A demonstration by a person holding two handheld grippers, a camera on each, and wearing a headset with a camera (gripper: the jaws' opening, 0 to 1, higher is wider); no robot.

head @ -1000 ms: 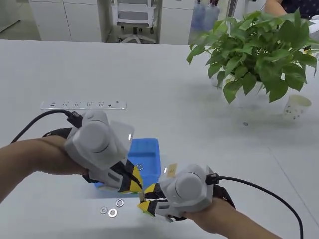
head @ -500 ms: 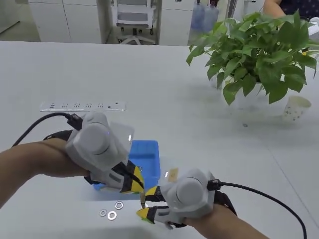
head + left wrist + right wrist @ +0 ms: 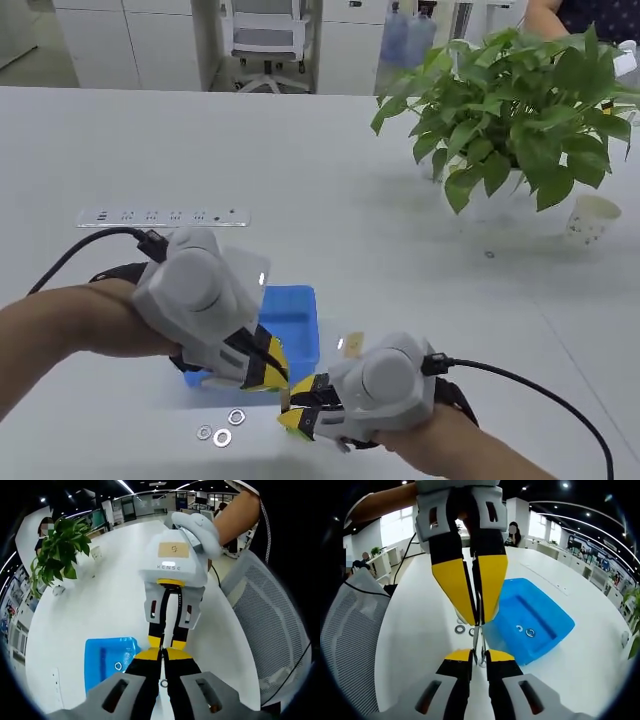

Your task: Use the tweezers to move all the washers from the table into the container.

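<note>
My left gripper [image 3: 272, 372] and right gripper [image 3: 293, 410] meet tip to tip just in front of the blue container [image 3: 300, 315]. In the right gripper view, thin metal tweezers [image 3: 476, 635] run from between the left gripper's yellow fingers [image 3: 452, 587] down into my right gripper [image 3: 479, 655]. Both pairs of jaws stand pressed close on the tweezers. Three loose washers [image 3: 222, 438] lie on the table to the left of the tips, and two washers [image 3: 530, 632] lie inside the container [image 3: 555, 630]. My left gripper [image 3: 162, 654] has one washer [image 3: 164, 683] below its jaws.
A white power strip [image 3: 165, 215] lies at the far left of the white table. A potted plant [image 3: 510, 110] and a paper cup [image 3: 592, 215] stand at the far right. Cables trail from both grippers. A mesh chair [image 3: 270, 620] stands at the table's near edge.
The head view has shifted slightly. Both grippers stay tip to tip at the container's front corner, and the washers have not moved.
</note>
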